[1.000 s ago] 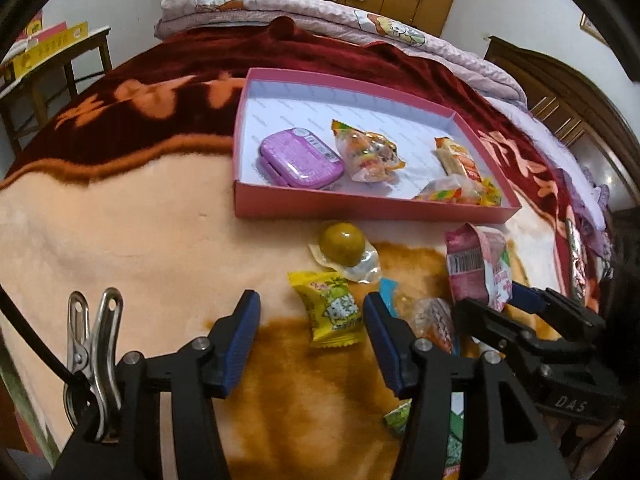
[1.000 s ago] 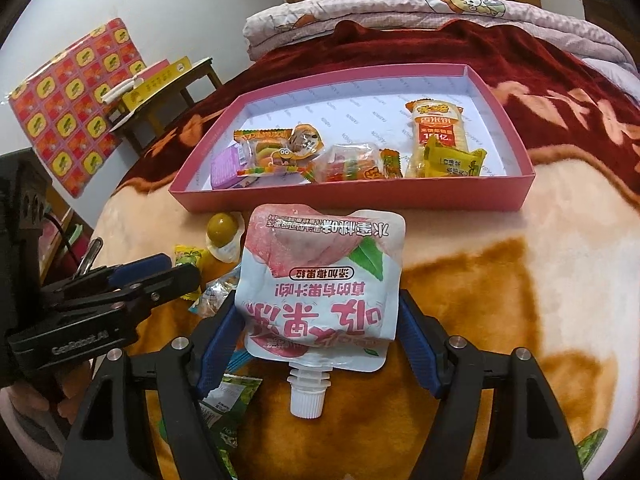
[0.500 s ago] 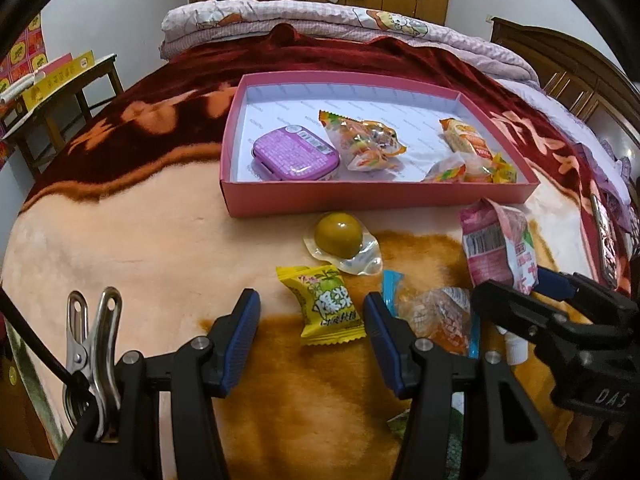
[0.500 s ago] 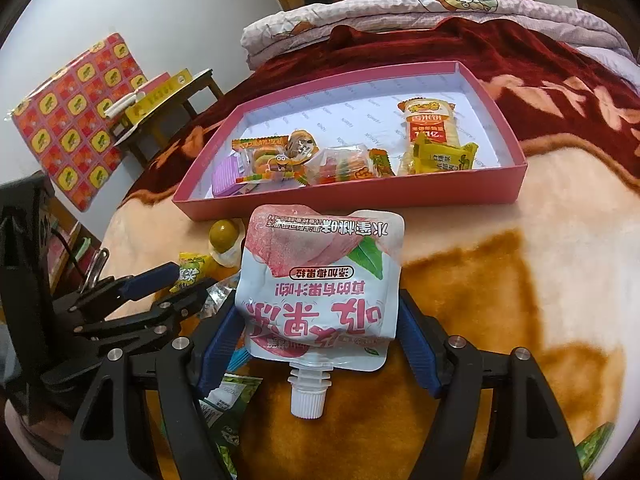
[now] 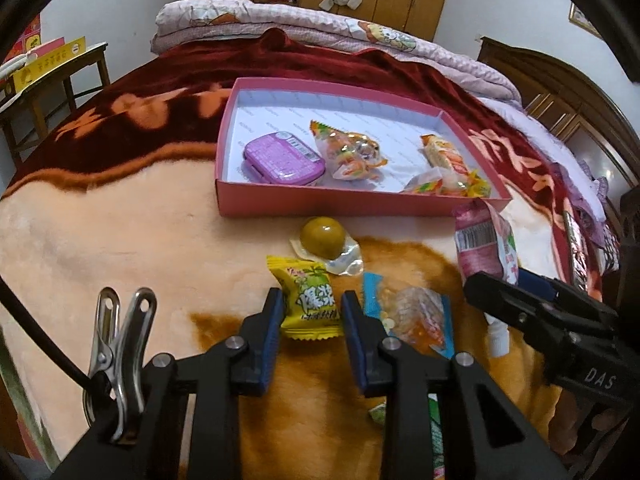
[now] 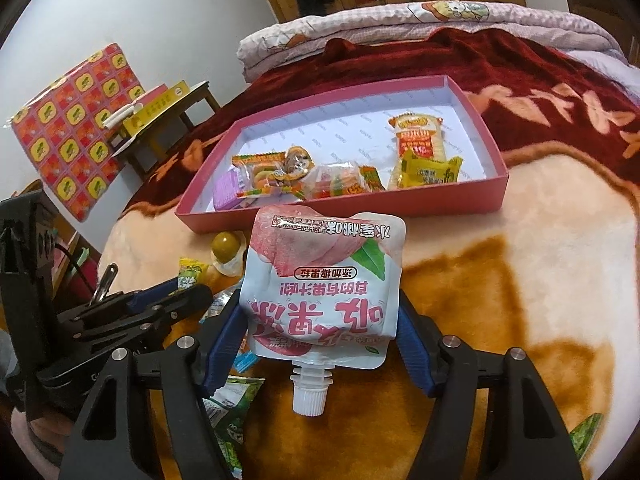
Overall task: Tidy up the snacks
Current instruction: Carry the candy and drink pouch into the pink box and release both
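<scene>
Left tongs (image 5: 312,312): jaws have just been closing, now clamped on a yellow candy (image 5: 310,298), pads pressing both edges of its wrapper. Right tongs (image 6: 320,320): jaws have just been narrowing, gripping a pink pouch (image 6: 324,280) by its sides, spout toward the camera, printing upside down.

Pink box (image 5: 360,202) lies on the bed's blanket, beyond both tongs. Inside: purple case (image 5: 282,158) at its left end, clear candy bag (image 5: 352,152) beside it, more wrapped snacks toward the right end.

Loose on the blanket between left tongs and box: green ball in clear wrap (image 5: 324,236). Just right of the left tongs: blue-edged clear packet (image 5: 412,312).
</scene>
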Motion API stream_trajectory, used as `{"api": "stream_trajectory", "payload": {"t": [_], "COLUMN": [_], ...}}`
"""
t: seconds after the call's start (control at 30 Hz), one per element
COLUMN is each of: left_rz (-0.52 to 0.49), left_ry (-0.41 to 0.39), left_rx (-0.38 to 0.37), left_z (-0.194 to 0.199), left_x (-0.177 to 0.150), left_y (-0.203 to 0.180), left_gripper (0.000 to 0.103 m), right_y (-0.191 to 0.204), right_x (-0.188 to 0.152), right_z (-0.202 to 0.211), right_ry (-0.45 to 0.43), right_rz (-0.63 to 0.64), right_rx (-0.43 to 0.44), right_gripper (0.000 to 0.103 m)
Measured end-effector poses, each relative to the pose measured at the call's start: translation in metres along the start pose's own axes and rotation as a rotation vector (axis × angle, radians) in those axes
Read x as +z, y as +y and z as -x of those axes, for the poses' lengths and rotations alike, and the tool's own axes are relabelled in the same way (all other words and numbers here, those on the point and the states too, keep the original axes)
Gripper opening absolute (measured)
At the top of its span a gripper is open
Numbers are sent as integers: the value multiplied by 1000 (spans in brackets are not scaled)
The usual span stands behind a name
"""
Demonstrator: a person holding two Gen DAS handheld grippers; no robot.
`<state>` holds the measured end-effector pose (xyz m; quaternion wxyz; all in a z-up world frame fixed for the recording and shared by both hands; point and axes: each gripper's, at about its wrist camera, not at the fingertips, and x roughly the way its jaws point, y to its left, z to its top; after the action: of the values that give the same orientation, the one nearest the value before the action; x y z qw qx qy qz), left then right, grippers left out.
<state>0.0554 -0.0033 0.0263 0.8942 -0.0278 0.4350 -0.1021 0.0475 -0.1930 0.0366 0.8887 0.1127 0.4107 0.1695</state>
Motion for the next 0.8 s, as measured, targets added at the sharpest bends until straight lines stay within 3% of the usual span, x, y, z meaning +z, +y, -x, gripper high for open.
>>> {"api": "stream_trajectory", "payload": {"t": [0.3,0.8], "left_rz": [-11,-33], "left_ry": [-55,-119], "left_rx": [-19,-27], "left_z": [17,13], "left_x": [10,64], "left_y": [-3,-3], "left_gripper": [30,31], "right_y": [6,8], "right_x": [8,52], "right_z": [12,5], "right_ry": [-40,-50], "right_rz": [42,75], "right_rx": [-6,-29], "right_gripper": [71,71]}}
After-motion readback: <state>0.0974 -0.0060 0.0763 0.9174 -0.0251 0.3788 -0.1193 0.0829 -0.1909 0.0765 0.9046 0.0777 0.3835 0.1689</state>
